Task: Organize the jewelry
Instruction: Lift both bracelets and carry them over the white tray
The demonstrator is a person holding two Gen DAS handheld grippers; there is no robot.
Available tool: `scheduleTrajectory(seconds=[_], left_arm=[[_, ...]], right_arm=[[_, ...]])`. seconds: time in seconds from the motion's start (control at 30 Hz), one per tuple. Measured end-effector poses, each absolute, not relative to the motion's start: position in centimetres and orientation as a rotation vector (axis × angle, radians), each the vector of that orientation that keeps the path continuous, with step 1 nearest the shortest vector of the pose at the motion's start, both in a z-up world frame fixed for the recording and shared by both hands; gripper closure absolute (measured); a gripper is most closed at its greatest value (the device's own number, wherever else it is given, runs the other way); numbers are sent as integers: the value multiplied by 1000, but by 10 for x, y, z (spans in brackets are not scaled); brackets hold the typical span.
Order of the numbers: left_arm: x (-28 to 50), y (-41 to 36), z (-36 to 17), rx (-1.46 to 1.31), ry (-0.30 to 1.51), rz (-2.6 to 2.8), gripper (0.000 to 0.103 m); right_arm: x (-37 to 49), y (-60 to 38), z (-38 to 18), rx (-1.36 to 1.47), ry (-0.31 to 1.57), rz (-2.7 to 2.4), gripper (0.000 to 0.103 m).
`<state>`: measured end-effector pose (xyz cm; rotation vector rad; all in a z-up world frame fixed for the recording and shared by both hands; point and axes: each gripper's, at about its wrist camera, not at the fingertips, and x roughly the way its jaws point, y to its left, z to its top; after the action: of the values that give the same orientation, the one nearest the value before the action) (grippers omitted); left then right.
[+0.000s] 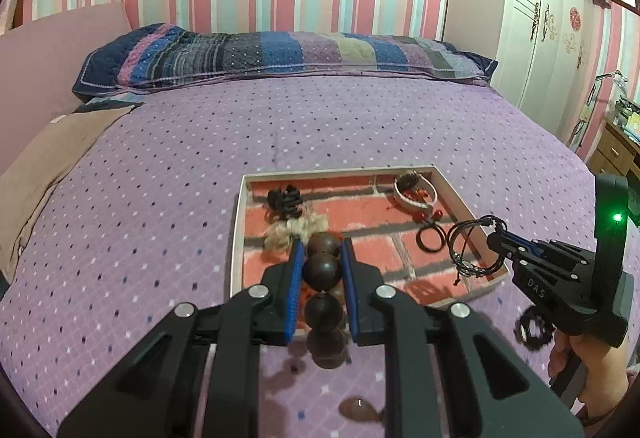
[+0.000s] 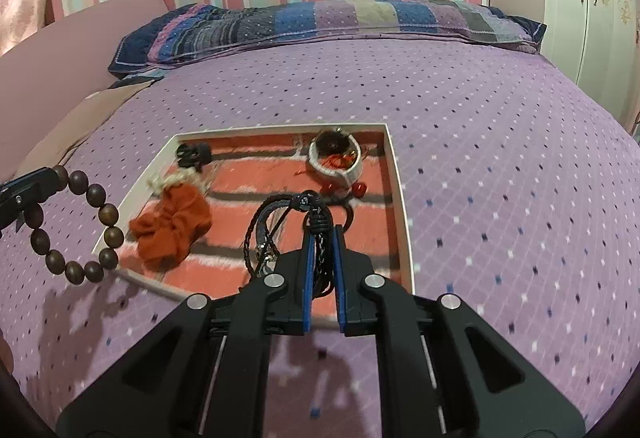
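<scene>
A white-rimmed tray [image 1: 237,222] with a red brick-pattern floor lies on the purple bedspread; it also shows in the right wrist view [image 2: 396,173]. My left gripper [image 1: 323,244] is shut on a brown wooden bead bracelet [image 1: 322,270], held above the tray's near left edge; the bracelet hangs as a loop in the right wrist view [image 2: 80,226]. My right gripper [image 2: 322,230] is shut on a black cord bracelet [image 2: 272,222], held over the tray's near right part; it shows in the left wrist view [image 1: 468,246].
In the tray lie an orange scrunchie [image 2: 172,226], a black hair clip [image 2: 194,153], a cream scrunchie [image 1: 294,230], a white bangle [image 2: 336,161] with red beads, and a black ring [image 1: 431,238]. A black beaded ring [image 1: 534,328] lies on the bed. A patchwork pillow [image 1: 280,53] lies behind.
</scene>
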<state>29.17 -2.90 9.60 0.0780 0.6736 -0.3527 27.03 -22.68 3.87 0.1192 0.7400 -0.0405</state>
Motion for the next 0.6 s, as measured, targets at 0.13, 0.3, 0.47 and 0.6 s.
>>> scheduleTrajectory(seconds=[0.13, 0.3, 0.47, 0.6], left_arm=[[321, -38, 93, 76, 684, -357, 84], [361, -46, 80, 61, 730, -368, 84], [396, -46, 62, 62, 763, -337, 84], [417, -39, 47, 79, 788, -295, 84]], right_arm=[[296, -234, 36, 120, 763, -48, 94], [331, -241, 24, 110, 800, -63, 93], [360, -251, 6, 122, 849, -81, 94], [376, -256, -1, 137, 872, -82, 93]])
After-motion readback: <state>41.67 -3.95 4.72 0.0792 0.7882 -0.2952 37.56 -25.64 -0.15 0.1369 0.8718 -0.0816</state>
